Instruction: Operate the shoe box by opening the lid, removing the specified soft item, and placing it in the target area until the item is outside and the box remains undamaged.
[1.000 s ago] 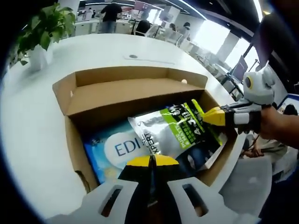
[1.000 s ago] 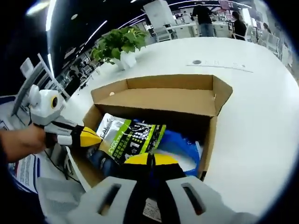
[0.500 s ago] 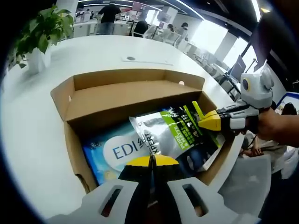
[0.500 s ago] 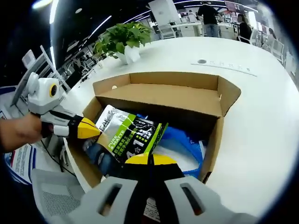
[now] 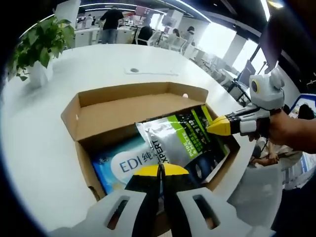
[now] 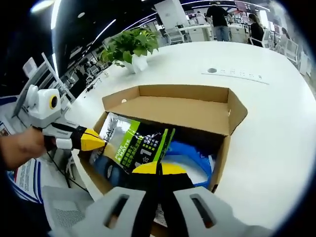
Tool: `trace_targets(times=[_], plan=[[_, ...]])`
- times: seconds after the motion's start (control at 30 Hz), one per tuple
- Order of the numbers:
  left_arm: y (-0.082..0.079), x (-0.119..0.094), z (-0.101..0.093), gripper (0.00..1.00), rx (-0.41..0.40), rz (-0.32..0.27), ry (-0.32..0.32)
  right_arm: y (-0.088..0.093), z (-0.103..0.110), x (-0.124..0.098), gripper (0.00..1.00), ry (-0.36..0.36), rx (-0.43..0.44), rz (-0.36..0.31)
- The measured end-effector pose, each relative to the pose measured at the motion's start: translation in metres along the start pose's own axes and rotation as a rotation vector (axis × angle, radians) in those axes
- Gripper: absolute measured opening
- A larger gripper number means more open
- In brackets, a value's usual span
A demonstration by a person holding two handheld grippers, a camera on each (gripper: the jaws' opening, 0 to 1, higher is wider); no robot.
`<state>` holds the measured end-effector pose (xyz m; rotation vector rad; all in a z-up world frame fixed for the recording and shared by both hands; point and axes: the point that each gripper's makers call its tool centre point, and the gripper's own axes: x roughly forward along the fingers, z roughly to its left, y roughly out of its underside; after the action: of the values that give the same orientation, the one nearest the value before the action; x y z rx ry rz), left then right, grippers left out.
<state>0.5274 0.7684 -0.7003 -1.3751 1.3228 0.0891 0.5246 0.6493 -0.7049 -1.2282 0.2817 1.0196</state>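
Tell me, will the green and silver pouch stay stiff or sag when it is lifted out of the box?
Probably it sags: the green and silver pouch looks like a thin foil bag with creases. It seems light, since two grippers pinching its edges hold it tilted above the cardboard box. Its glossy film may slip.
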Motion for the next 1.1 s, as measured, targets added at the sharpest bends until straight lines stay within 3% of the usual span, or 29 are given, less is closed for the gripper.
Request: trace_targets(times=[0.5,1.1], plan=[[-0.017,-0.015,-0.016,0.00,0.028,-0.038,0.012,-0.017,0.005,-0.027,0.00,0.012,0.000,-0.060],[-0.044,-0.013,-0.058,0.00,0.094,-0.063,0.056,-0.025,-0.015,-0.067,0.00,0.053,0.007,-0.113]])
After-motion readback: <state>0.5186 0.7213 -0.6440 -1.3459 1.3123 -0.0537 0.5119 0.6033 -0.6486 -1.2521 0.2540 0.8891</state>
